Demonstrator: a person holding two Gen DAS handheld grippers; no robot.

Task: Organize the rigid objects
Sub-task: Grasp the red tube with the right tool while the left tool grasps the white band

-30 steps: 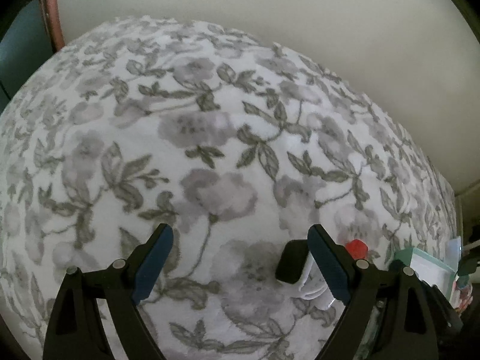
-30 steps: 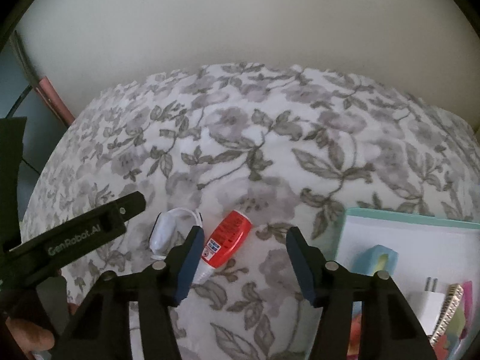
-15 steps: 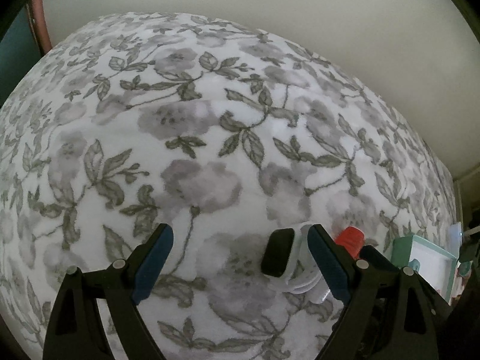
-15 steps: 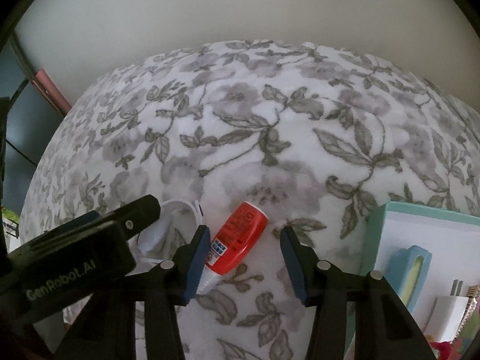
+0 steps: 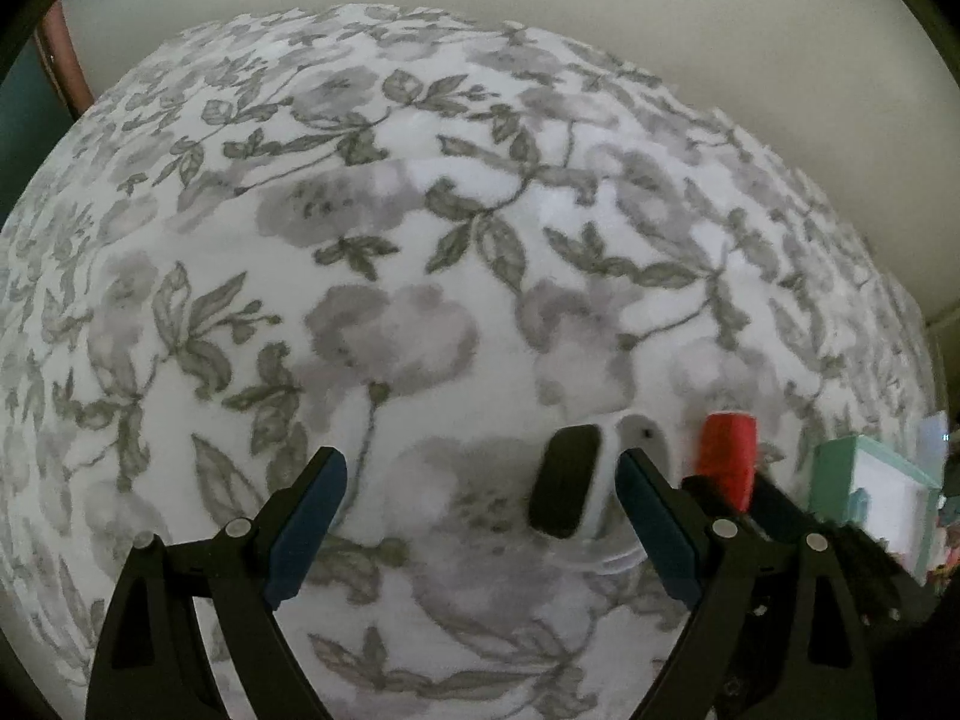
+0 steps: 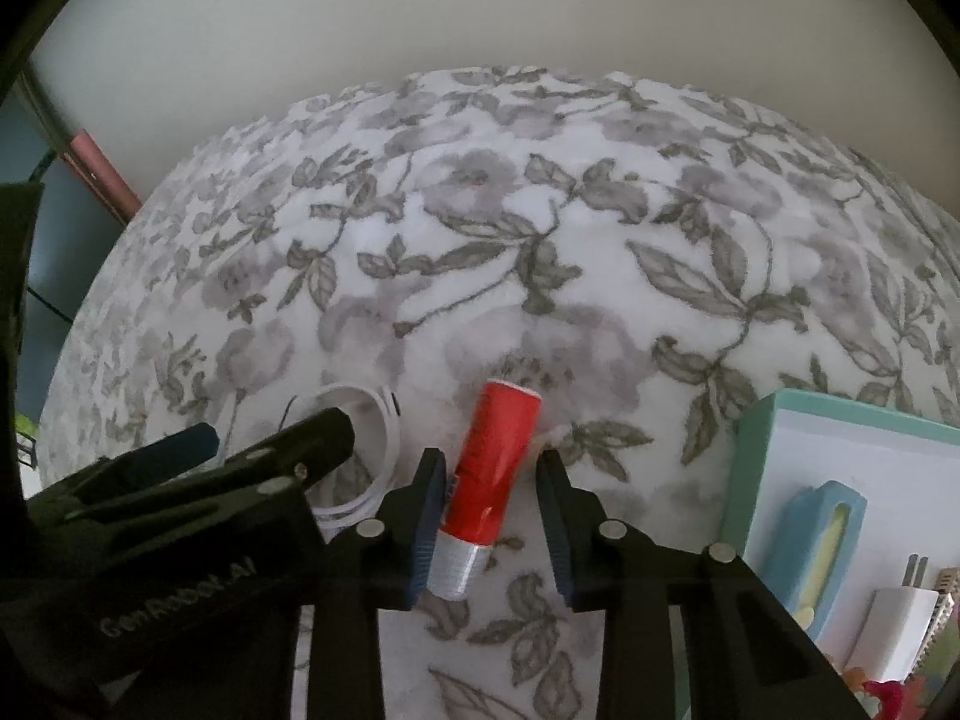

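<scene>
Right hand-held gripper [image 6: 489, 495] closing around glossy red tube [image 6: 495, 468]; left hand-held gripper [image 5: 480, 516] apart; fuzzy floral blanket [image 6: 540, 240].

Both pictures are dim and a bit grey, with soft light and only faint shadows. The round lens bends the flowery cloth [image 5: 420, 276] into a ball shape. The corners go black. The left view looks blurry.
</scene>
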